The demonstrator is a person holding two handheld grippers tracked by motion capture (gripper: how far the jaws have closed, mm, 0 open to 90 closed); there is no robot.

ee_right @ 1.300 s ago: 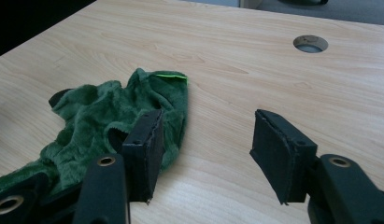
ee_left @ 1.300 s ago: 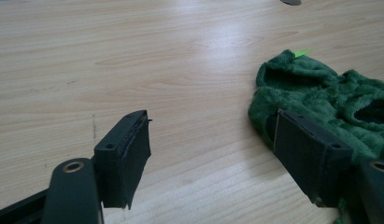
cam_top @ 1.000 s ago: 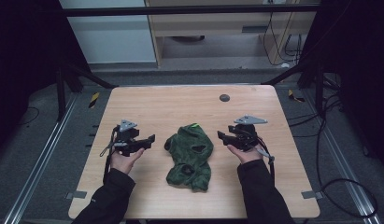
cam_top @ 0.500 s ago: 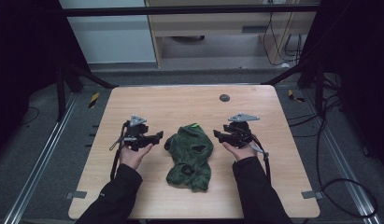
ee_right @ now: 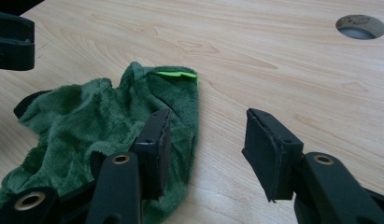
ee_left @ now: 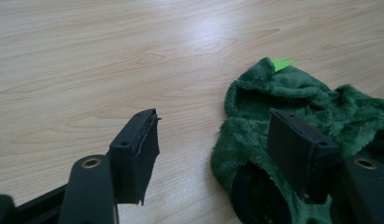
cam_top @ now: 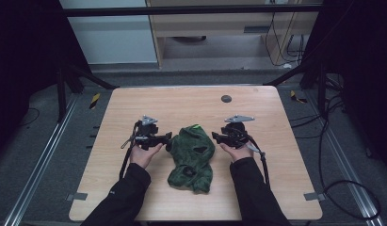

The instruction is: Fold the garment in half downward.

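Green garment's (ee_left: 292, 112) lower part behind left claw (ee_left: 222, 144)

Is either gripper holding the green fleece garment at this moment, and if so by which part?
Nothing is held. Both the left gripper and right gripper have been closing, jaws apart, each straddling an edge of the green garment near its top.

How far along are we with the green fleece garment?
Done: both hands have closed in on the crumpled green fleece garment. In hand: left gripper and right gripper each straddle an edge, jaws just closing, pads not yet pressing. Left: gripping, lifting and whatever follows.
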